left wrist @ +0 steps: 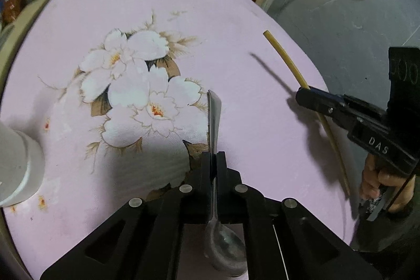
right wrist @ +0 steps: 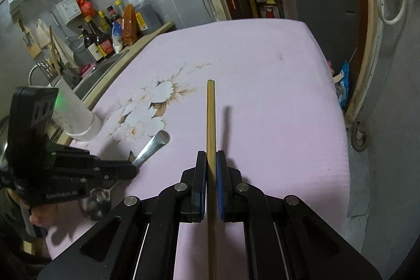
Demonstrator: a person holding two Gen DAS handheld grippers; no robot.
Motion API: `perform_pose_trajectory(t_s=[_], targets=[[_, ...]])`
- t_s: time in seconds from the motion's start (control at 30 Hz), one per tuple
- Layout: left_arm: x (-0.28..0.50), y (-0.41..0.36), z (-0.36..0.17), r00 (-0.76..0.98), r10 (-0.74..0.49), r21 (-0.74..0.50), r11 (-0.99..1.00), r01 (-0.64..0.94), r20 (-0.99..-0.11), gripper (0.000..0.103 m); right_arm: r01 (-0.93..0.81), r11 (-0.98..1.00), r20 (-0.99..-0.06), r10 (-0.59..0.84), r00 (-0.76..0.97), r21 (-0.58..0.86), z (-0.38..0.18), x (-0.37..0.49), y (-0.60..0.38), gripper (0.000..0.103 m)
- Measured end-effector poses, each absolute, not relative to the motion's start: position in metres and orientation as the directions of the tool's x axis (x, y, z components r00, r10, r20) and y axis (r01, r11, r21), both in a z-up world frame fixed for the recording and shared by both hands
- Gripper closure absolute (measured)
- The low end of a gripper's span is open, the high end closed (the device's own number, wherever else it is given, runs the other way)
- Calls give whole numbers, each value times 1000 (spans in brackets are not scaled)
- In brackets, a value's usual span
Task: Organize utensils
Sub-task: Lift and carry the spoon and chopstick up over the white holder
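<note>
Left wrist view: the left gripper [left wrist: 213, 162] has its jaws pressed together on the handle of a metal spoon [left wrist: 215, 122]. The handle sticks out forward over the printed white flowers [left wrist: 131, 85] on the pink cloth [left wrist: 236, 17], while the bowl of the spoon hangs back under the gripper's body. To the right of the flowers, the right gripper [left wrist: 304, 96] reaches in from the side, pinching a pale wooden chopstick [left wrist: 286, 57] partway along its length; white letters "DAS" can be read on that gripper's black body. A hand [left wrist: 386, 183] grips its handle near the cloth's right edge. A white cylinder container [left wrist: 18, 162] stands left of the flowers, at the cloth's edge.

Right wrist view: the right gripper [right wrist: 211, 156], with blue pads [right wrist: 220, 188], is clamped on the chopstick [right wrist: 210, 117], which runs straight ahead just right of the flowers [right wrist: 149, 109]. The left gripper [right wrist: 131, 169] sits on the near side of the flowers, holding the spoon [right wrist: 152, 146]; its body reads "Gentlebot.AI". The white container [right wrist: 78, 117] lies left of the flowers. Sauce bottles [right wrist: 99, 41] stand on a counter beyond it; their labels are too small to read.
</note>
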State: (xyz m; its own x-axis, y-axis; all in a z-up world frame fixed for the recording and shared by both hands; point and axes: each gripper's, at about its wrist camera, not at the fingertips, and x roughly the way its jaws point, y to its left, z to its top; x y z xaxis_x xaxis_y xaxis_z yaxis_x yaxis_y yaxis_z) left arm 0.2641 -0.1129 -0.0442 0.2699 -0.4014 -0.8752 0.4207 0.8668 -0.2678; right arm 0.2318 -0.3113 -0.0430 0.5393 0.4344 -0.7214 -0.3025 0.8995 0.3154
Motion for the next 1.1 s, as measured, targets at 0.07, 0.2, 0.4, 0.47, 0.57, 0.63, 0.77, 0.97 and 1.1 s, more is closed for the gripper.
perform_pose_trajectory(t_s=[0.07, 0.2, 0.4, 0.47, 0.57, 0.63, 0.77, 0.97, 1.1], targets=[[266, -114, -41, 252, -410, -272, 853, 445, -877, 100, -301, 899, -726, 434, 533, 317, -44, 232, -312, 98], [266, -118, -40, 238, -402, -254, 842, 475, -884, 101, -299, 900, -734, 432, 524, 316, -47, 231, -310, 98], [250, -112, -33, 364, -454, -272, 850, 452, -813, 103, -290, 897, -704, 442, 556, 334, -43, 223, -308, 98], [239, -106, -26, 435, -441, -244, 866, 437, -785, 103, -286, 899, -666, 439, 604, 333, -37, 212, -307, 98], [226, -103, -20, 507, -411, -206, 888, 412, -757, 103, -288, 902, -604, 430, 671, 321, -28, 198, -302, 98], [218, -98, -15, 555, -398, -193, 900, 391, -730, 103, -294, 904, -559, 424, 712, 311, -23, 186, -295, 98], [202, -96, -6, 664, -376, -158, 917, 366, -646, 103, -310, 915, -458, 398, 795, 258, -11, 170, -279, 98], [170, -82, 11, 808, -339, -154, 941, 303, -482, 103, -330, 919, -316, 385, 867, 215, -2, 156, -257, 98], [163, -73, 19, 861, -306, -133, 952, 276, -406, 103, -345, 920, -232, 383, 894, 188, 6, 150, -245, 98]])
